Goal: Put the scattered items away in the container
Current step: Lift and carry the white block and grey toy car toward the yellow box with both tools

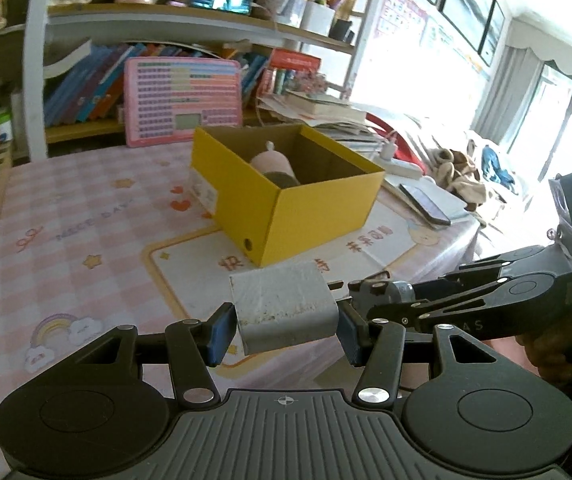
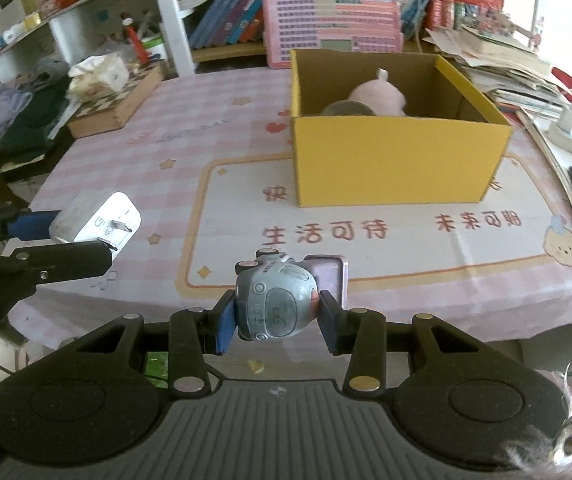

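Charger block (image 1: pixel 286 304), white and scuffed, is clamped between the left gripper's (image 1: pixel 284 334) blue-padded fingers (image 1: pixel 222 332), its prongs pointing to the side, held above the near edge of the table (image 1: pixel 86 216). Toy car (image 2: pixel 276 304), grey-blue, is pinched nose-forward between the right gripper's (image 2: pixel 276 320) fingers (image 2: pixel 226 322), level and low over the table's near edge. Both grippers point toward the yellow box (image 2: pixel 398 160), which stands on the printed mat (image 2: pixel 366 240) well ahead. A pink plush toy (image 2: pixel 378 98) lies inside the box.
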Demonstrator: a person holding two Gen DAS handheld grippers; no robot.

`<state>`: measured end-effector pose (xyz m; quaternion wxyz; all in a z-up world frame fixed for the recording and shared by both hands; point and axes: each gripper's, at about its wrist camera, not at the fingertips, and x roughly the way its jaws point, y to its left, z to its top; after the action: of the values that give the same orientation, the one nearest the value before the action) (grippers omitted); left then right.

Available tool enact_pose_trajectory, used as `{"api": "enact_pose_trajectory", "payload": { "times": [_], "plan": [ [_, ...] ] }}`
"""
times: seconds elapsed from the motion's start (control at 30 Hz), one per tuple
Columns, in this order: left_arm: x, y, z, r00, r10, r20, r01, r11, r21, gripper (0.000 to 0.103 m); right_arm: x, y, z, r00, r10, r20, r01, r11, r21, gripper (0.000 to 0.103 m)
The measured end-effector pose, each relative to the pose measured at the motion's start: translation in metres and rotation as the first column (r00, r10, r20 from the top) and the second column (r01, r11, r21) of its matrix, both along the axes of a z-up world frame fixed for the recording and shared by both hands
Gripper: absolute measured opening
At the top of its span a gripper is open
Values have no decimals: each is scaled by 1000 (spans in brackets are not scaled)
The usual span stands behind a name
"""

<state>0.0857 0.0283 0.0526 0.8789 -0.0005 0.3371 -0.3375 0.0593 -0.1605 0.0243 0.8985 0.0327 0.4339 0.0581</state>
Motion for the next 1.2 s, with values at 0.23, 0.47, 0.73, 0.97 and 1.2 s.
{"api": "enact_pose_trajectory", "payload": {
  "times": [0.23,0.47,0.73,0.97,1.2],
  "plan": [
    [10,-25,1,999,-32,2,32,999,6,53,2,-25,0,999,-36,-2,36,999,5,40],
    [21,-52,2,998,-63,7,63,998,20,53,10,-51,-1,998,-59,0,59,998,17,40],
    [41,-80,8,997,-71,30,70,997,31,53,30,-82,4,997,-73,36,72,997,40,40],
    [68,-104,25,994,-57,95,54,998,33,53,60,-114,24,988,-77,137,68,995,73,40],
    [103,-129,37,988,-20,152,15,999,36,53,107,-139,48,971,-22,238,11,999,50,40]
  ]
}}
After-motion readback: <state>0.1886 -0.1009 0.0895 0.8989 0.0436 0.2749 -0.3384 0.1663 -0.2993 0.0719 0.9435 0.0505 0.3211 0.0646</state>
